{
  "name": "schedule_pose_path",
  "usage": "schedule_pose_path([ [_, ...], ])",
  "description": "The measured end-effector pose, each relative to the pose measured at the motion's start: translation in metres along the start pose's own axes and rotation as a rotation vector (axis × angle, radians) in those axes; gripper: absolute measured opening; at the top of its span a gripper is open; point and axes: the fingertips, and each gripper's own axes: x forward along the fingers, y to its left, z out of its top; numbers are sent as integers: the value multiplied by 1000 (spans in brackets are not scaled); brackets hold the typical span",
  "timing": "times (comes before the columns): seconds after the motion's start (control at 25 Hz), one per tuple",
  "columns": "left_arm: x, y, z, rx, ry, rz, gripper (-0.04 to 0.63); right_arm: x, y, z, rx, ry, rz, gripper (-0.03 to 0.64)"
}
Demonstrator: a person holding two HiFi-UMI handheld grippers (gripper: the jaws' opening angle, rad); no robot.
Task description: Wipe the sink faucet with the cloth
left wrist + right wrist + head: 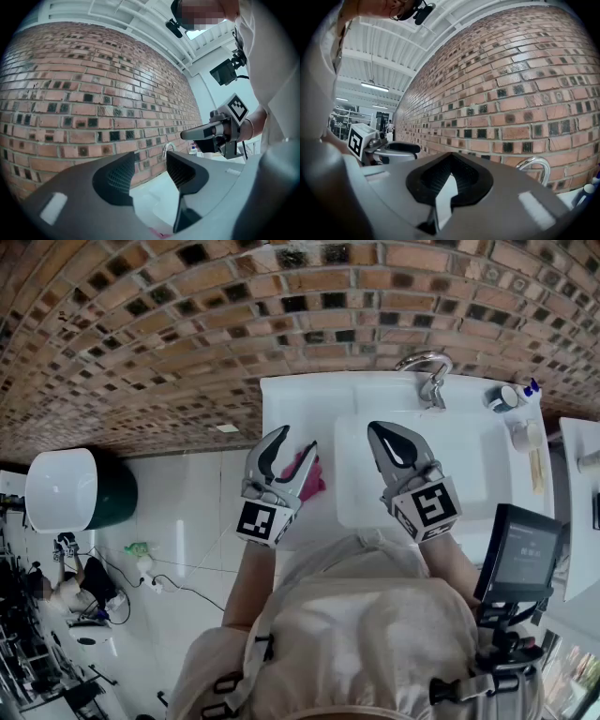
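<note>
Pink cloth (314, 482) beneath left tool (298, 439), jaws apart and empty, right tool (375, 427) closed, faucet (427, 371) well beyond

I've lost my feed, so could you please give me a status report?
Left gripper open, over pink cloth on sink counter. Right gripper shut, empty. Faucet untouched, nothing blocking it.

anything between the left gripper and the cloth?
Nothing visible. The pink cloth lies on the sink's left rim, just below the left gripper, whose jaws stand apart and empty.
</note>
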Motion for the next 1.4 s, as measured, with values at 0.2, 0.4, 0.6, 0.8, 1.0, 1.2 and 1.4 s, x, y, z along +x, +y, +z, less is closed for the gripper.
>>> schedule_pose_path([
  [0.2, -5, -4, -60, -15, 152, -35, 240, -1, -1, -10, 14, 40, -26, -18],
  [0.4, -19, -15, -164, -53, 438, -77, 256, 2, 5, -16, 6, 59, -6, -17],
  [0.6, -29, -28, -243, -25, 675, -147, 265, 3, 6, -21, 9, 87, -7, -18],
  [0.8, -26, -38, -291, -14, 822, -208, 265, 0, 1, -29, 10, 118, -20, -18],
  [1.0, -17, -35, -305, -67, 851, -214, 265, -1, -10, -36, 9, 137, -38, -17],
  [1.2, -17, -35, -305, -96, 886, -203, 172, -5, -19, -41, 21, 154, -56, -18],
  [1.4, -15, -33, -304, -90, 918, -234, 114, -7, -24, -42, 34, 135, -64, -17],
])
